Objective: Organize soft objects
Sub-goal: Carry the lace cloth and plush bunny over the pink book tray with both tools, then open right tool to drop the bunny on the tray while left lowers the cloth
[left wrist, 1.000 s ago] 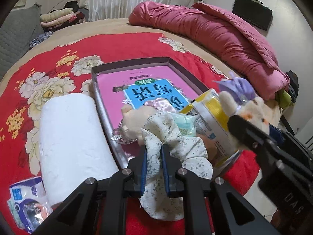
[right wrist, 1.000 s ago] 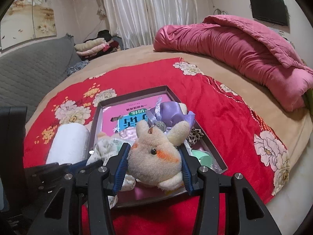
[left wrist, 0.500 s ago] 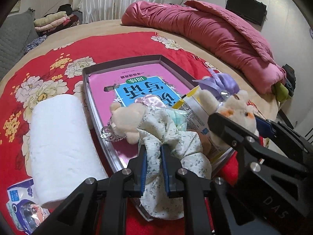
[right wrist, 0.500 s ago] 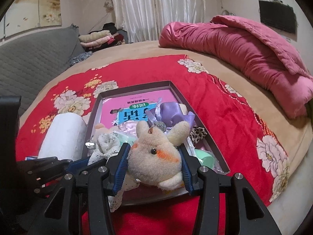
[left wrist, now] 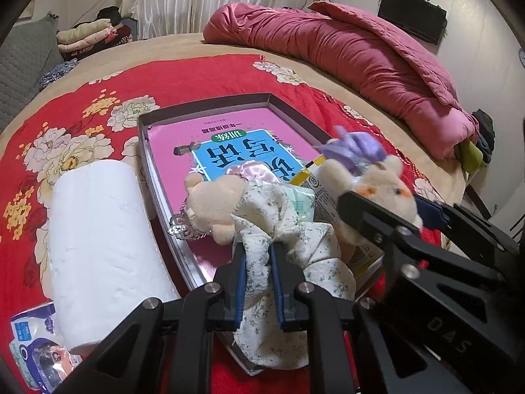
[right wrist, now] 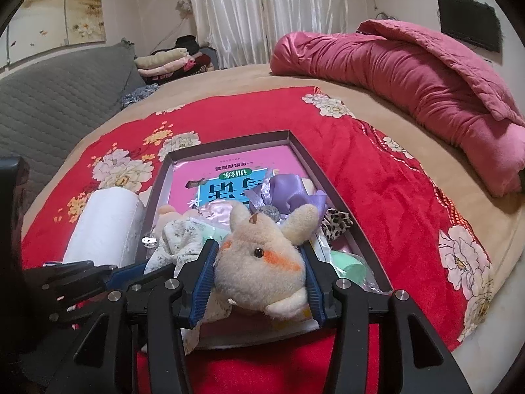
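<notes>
- Left wrist view: sits low behind its own fingers, close over the near end of the tray point(left wrist: 210, 107), facing across the bed toward the curtains.
- Right wrist view: likewise low, facing likewise.
- Shared: tray point(right wrist: 229, 141), pink book point(left wrist: 229, 138), paper roll point(right wrist: 105, 226).

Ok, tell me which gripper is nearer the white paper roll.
Left. The left gripper, shut on the floral cloth, sits just beside the white paper roll. The right gripper, holding the plush bunny, is beyond it, farther from the roll.
</notes>
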Available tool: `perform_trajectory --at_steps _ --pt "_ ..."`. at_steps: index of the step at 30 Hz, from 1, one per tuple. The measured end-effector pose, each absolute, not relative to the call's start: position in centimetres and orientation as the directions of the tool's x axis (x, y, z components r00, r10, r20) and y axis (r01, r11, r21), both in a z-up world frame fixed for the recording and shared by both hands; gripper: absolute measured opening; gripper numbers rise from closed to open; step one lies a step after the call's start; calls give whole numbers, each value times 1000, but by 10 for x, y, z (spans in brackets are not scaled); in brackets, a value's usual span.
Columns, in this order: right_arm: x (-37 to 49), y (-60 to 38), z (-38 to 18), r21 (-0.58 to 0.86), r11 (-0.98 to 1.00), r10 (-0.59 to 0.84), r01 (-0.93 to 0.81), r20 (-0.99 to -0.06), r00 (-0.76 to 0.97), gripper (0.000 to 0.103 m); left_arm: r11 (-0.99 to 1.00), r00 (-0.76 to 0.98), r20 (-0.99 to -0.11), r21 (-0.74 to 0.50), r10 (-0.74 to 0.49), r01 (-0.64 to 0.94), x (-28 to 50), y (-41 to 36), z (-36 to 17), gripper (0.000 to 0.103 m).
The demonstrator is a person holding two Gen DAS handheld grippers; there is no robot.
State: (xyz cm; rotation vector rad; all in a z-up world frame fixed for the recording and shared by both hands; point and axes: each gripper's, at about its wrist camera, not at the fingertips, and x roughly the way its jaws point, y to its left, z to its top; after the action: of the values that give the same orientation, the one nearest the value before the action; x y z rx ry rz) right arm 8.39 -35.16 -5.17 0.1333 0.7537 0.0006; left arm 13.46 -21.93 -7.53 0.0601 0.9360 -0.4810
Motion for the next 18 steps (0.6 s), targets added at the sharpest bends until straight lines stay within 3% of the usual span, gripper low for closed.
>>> perform_trajectory --at_steps 5,9,18 --pt "91 -351 -56 145 989 71 40 -686 724 53 892 495 -785 -154 -372 425 134 -220 -75 14" --pt "88 -355 -53 148 987 58 59 -677 734 62 892 496 -784 -157 -374 424 134 -220 -76 14" --pt "81 -374 -41 127 990 49 59 -710 703 63 892 510 -771 -160 -380 422 137 -222 -71 14"
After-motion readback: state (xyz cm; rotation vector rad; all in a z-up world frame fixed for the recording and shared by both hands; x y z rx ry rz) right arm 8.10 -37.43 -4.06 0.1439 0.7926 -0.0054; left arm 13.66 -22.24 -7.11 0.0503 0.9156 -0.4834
